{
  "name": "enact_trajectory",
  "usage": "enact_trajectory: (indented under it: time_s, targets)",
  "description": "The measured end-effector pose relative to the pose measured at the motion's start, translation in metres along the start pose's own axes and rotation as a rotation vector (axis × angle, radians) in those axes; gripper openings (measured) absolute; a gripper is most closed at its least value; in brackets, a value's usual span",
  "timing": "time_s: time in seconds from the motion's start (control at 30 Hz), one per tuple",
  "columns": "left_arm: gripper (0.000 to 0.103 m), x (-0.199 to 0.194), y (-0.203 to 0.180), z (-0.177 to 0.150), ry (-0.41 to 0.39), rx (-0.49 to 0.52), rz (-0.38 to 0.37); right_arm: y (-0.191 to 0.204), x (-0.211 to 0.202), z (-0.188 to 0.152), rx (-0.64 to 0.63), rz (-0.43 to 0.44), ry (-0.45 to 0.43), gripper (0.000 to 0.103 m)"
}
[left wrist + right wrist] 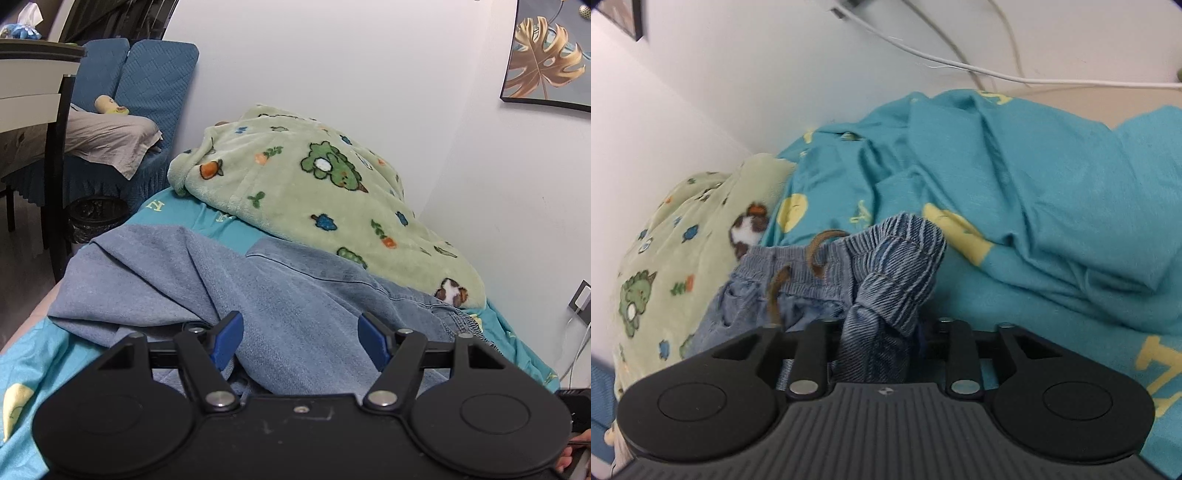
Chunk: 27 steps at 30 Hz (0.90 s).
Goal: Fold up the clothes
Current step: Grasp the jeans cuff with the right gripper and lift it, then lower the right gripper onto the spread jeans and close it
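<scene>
The left gripper (301, 341) stands open over the denim trousers (221, 273) on the bed sheet (22, 354), while the right gripper (882, 347) has their waistband (894, 258) bunched between fingers whose grip I cannot tell.

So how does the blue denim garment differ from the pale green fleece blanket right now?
The blue denim garment is plain woven denim with a gathered waistband; the pale green fleece blanket is fluffy, with printed dinosaurs and carrots. The denim lies nearest the grippers; the blanket is heaped by the wall. Both rest crumpled on the teal sheet.
</scene>
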State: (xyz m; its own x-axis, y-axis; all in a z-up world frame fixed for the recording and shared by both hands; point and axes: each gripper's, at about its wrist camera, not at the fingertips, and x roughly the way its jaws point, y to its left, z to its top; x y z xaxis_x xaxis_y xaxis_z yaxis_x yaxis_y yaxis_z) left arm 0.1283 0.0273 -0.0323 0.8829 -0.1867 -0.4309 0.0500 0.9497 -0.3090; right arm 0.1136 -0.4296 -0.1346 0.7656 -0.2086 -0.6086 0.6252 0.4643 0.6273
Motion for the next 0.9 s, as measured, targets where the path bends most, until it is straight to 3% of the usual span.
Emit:
enact_trajectory:
  time_s: [0.07, 0.17, 0.4, 0.5, 0.7, 0.9]
  targets:
    - [0.065, -0.001, 0.001, 0.003, 0.023, -0.010, 0.009, 0.007, -0.016, 0.000, -0.017, 0.005, -0.044, 0.061]
    - [0.065, -0.005, 0.003, 0.007, 0.039, -0.009, 0.019, 0.011, -0.040, 0.001, -0.025, 0.018, -0.136, 0.065]
    - [0.067, -0.017, 0.013, 0.020, 0.019, -0.060, -0.011, 0.066, -0.068, -0.009, -0.286, 0.168, -0.302, 0.071]
    - [0.067, -0.017, 0.014, 0.020, 0.013, -0.060, -0.015, 0.100, -0.057, -0.033, -0.435, 0.373, -0.187, 0.075]
    - [0.067, -0.011, 0.020, 0.019, 0.029, -0.085, -0.003, 0.154, -0.006, -0.103, -0.641, 0.682, 0.170, 0.075]
    - [0.067, -0.003, 0.020, 0.016, 0.048, -0.075, -0.012, 0.179, 0.039, -0.148, -0.795, 0.689, 0.336, 0.075]
